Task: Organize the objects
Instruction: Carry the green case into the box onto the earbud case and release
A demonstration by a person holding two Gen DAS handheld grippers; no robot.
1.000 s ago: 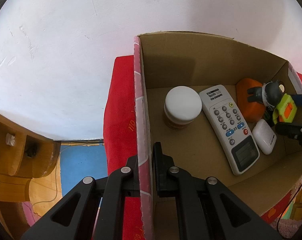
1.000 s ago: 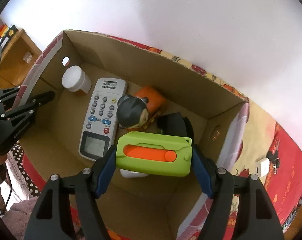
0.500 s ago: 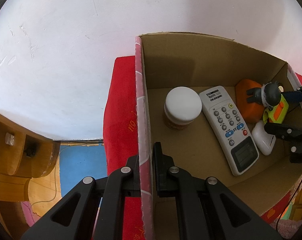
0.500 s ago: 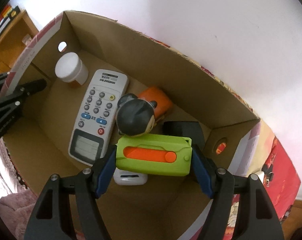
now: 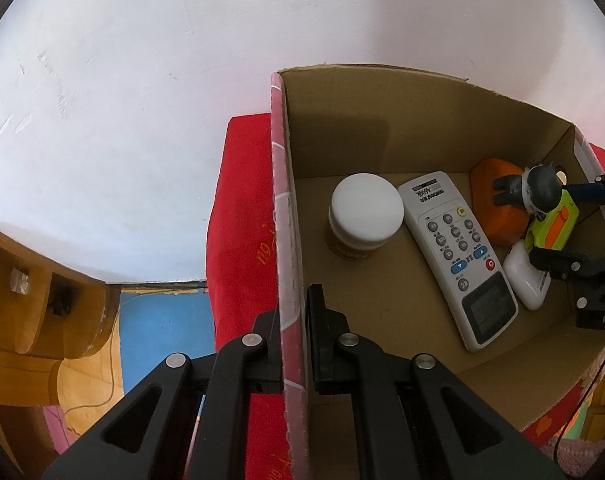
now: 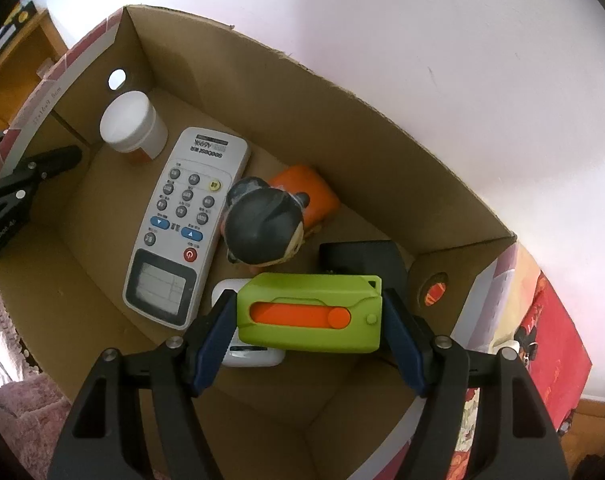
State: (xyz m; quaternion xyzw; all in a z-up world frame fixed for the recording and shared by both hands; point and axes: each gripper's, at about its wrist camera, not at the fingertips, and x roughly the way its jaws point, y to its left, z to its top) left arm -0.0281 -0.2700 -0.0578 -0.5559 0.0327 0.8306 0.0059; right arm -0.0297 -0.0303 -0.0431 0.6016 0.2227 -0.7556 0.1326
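An open cardboard box (image 6: 262, 48) holds a white-lidded jar (image 6: 130, 124), a white remote (image 6: 182, 224), a dark-haired figurine (image 6: 266, 228), an orange object (image 6: 314, 196), a black adapter (image 6: 362, 256) and a small white case (image 6: 250, 356). My right gripper (image 6: 310, 320) is shut on a green case with an orange slider (image 6: 310, 312). It hangs inside the box above the white case. My left gripper (image 5: 298, 320) is shut on the box's left wall (image 5: 288, 240). In the left wrist view, the green case (image 5: 554, 228) shows at the right beside the figurine (image 5: 538, 188).
The box stands on a red cloth (image 5: 242, 208) against a white wall. Wooden furniture (image 5: 30, 300) and a blue floor patch (image 5: 162, 320) lie to the left. A small white plug (image 6: 506, 348) sits on the cloth right of the box. Pink fuzzy fabric (image 6: 18, 404) is at lower left.
My right gripper has sunk deeper into the box with the green case and rolled a little. The left gripper has kept its hold on the wall.
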